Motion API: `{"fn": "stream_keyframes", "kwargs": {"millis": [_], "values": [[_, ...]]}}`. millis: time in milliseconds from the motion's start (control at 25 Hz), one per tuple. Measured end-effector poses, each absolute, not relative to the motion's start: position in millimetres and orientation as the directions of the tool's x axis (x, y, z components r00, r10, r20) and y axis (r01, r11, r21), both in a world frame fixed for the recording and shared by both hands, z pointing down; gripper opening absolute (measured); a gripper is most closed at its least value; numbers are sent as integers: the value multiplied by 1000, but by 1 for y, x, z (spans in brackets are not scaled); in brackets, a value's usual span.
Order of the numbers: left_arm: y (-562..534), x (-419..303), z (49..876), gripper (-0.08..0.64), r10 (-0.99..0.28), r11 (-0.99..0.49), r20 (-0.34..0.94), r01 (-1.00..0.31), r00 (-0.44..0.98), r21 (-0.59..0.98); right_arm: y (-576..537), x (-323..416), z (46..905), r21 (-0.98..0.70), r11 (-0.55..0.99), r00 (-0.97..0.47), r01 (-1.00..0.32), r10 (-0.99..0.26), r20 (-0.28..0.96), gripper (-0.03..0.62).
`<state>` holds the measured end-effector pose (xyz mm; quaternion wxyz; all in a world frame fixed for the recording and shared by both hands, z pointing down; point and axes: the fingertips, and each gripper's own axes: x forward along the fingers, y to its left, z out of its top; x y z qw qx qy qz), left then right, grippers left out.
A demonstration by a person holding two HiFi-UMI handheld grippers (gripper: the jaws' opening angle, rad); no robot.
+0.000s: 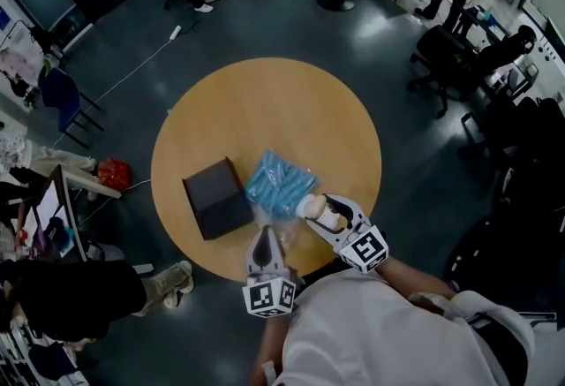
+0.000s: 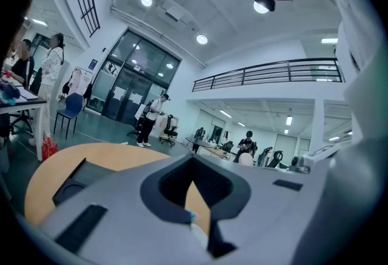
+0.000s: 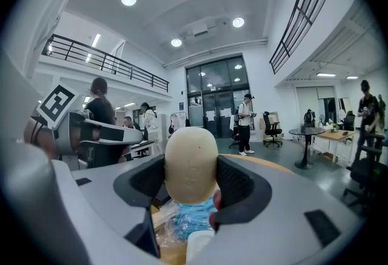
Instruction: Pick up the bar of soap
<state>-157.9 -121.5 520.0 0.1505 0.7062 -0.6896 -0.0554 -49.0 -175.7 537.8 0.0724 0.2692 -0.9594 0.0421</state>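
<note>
Grabbed, but slippery
Head view: our right gripper (image 1: 320, 210) clamps the cream oval bar of soap (image 1: 311, 206) over the round wooden table (image 1: 265, 102), and our left gripper (image 1: 263, 238) pins the clear plastic bag of blue pieces (image 1: 281, 183). Left gripper view: jaws together on plastic. Right gripper view: we reckon the rounded bar could squirt out if squeezed off-centre. No readable print.

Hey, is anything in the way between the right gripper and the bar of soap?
Nothing visible does: the right gripper has its jaws shut on the bar of soap, above the blue packet.
</note>
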Motion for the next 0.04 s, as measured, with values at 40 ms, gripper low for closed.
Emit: {"fn": "stream_keyframes", "kwargs": {"millis": [40], "values": [[-121, -158, 520, 6, -991, -3, 130, -957, 43, 289, -175, -49, 538, -41, 851, -844, -523, -511, 163, 275]]}}
